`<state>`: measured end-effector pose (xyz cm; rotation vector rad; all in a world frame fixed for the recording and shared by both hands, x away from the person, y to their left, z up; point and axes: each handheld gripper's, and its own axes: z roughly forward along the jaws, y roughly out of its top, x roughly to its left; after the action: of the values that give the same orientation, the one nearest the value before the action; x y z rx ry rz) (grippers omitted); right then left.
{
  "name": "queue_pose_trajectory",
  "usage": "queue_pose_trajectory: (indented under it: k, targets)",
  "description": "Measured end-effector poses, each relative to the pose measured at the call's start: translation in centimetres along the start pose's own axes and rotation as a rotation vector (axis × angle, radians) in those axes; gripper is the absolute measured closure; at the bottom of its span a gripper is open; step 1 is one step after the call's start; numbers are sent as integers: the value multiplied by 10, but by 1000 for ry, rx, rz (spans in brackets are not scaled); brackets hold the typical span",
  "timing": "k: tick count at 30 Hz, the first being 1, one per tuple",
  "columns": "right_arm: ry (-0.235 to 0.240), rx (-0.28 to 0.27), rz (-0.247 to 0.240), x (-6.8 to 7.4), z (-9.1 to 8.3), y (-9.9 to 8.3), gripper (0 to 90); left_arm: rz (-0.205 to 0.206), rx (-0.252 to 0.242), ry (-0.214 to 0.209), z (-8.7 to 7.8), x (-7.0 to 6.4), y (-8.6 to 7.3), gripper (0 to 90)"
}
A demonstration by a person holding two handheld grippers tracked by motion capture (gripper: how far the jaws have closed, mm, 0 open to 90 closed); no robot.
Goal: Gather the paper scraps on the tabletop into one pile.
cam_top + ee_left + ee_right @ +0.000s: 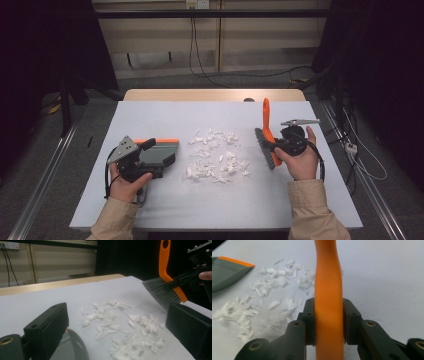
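A heap of white scraps (217,157) (117,327) (274,285) lies mid-table. Left of it rests a grey dustpan (162,152) (227,270) with an orange lip, its mouth toward the scraps. My left gripper (150,160) (117,322) is over the dustpan's rear (67,348), open, jaws wide apart with the scraps visible between them. My right gripper (275,146) (328,320) is shut on the orange handle (328,277) of a hand brush (266,117) (163,267). The brush's grey bristles (265,150) (160,291) sit just right of the scraps, at the table surface.
The work surface is a pale sheet (200,200) over a wooden table (215,95). Bare sheet lies in front of and behind the scraps. Cables (360,165) and floor rails (45,175) run beside the table, off the surface.
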<state>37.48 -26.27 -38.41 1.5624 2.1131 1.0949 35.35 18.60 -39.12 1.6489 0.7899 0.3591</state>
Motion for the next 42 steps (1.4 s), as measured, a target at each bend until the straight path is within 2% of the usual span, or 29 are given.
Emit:
queue_pose_trajectory:
  k: [4,8,12,13,14,17,20,22,27,31,32,35,36,38,40,42]
  targets:
    - [-21,20,-4,-4,12,-5,702,-7,7,8,-1,3,-3,47]
    - [-58,8,-18,-7,17,-8,707,-14,7,12,-4,5,-4,48]
    - [-43,1,-28,-9,21,-9,706,-11,8,16,-6,10,-6,49]
    - [-51,9,-29,-9,22,-10,704,-14,5,20,-7,10,-6,49]
    - [-64,20,-45,-8,23,-11,703,-4,10,21,-8,12,-6,49]
    - [-92,45,-86,-6,26,-13,688,-9,7,26,-10,12,-7,49]
    - [-84,44,-91,-5,24,-14,667,-20,7,21,-10,13,-9,50]
    - [-96,46,-100,-5,23,-14,644,-16,11,21,-11,14,-10,52]
    - [-83,28,-123,-3,14,-14,602,-10,10,23,-14,14,-10,52]
    - [-80,59,-130,-4,9,-17,579,-8,20,24,-18,15,-12,52]
    - [-76,83,-127,-4,9,-18,572,-11,18,24,-19,15,-13,52]
    - [-84,105,-138,-7,12,-23,641,-17,17,27,-22,16,-15,53]
    - [-93,108,-142,-8,12,-24,639,-17,19,29,-22,16,-16,53]
    - [-99,109,-128,-10,13,-25,707,-6,34,29,-23,16,-18,53]
    - [-91,106,-111,-12,13,-25,715,-15,31,30,-24,17,-19,53]
    - [-91,112,-120,-12,13,-25,717,-20,29,34,-25,17,-19,53]
